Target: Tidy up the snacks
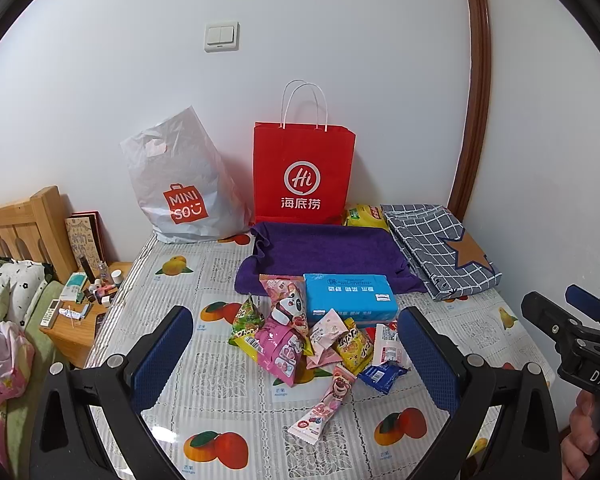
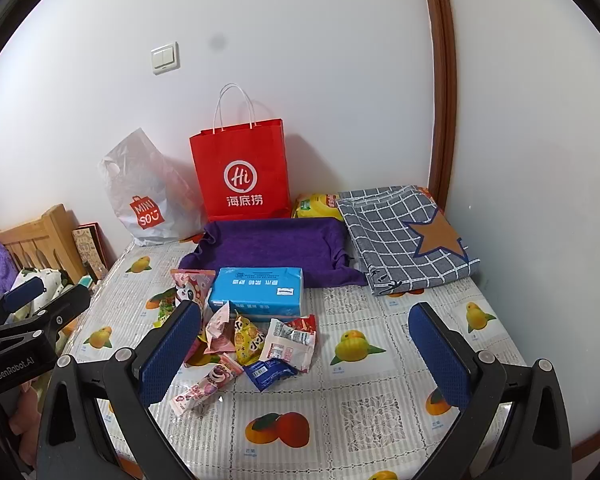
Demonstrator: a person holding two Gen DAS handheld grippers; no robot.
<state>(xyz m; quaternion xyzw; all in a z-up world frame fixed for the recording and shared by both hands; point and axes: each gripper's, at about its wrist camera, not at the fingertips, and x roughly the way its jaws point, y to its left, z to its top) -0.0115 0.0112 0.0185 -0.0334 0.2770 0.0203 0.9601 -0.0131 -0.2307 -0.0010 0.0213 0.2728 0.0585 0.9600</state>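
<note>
- A table covered with a clear-plastic-topped, fruit-printed tablecloth (image 1: 220, 396) (image 2: 340, 412) fills the lower half of both views and stands against a white wall.
- A red paper carrier bag with white rope handles and a white "Hi" logo (image 1: 303, 172) (image 2: 242, 170) stands upright at the wall; a grey plastic MINISO bag (image 1: 180, 192) (image 2: 146, 196) slumps just beside it on the left.
- A purple towel-lined tray (image 1: 324, 252) (image 2: 268, 244) lies in front of the red bag, with a folded grey checked cloth bearing a brown star (image 1: 440, 244) (image 2: 408, 236) just right of it.
- A blue rectangular tissue pack (image 1: 348, 294) (image 2: 258, 290) rests against the tray's near edge.
- The snacks, a loose heap of small pink, yellow, green and blue wrapped packets (image 1: 312, 340) (image 2: 252, 348), lie on the tablecloth directly in front of the tissue pack.
- The left gripper (image 1: 296, 356) (image 2: 48, 300) hangs above the table with its blue-padded jaws wide apart and nothing between them, the heap framed in the gap.
- The right gripper (image 2: 304, 352) (image 1: 560, 304) hangs likewise, jaws spread and empty, the heap by its left finger.
- A hand (image 1: 584, 436) grips the right gripper's handle.
</note>
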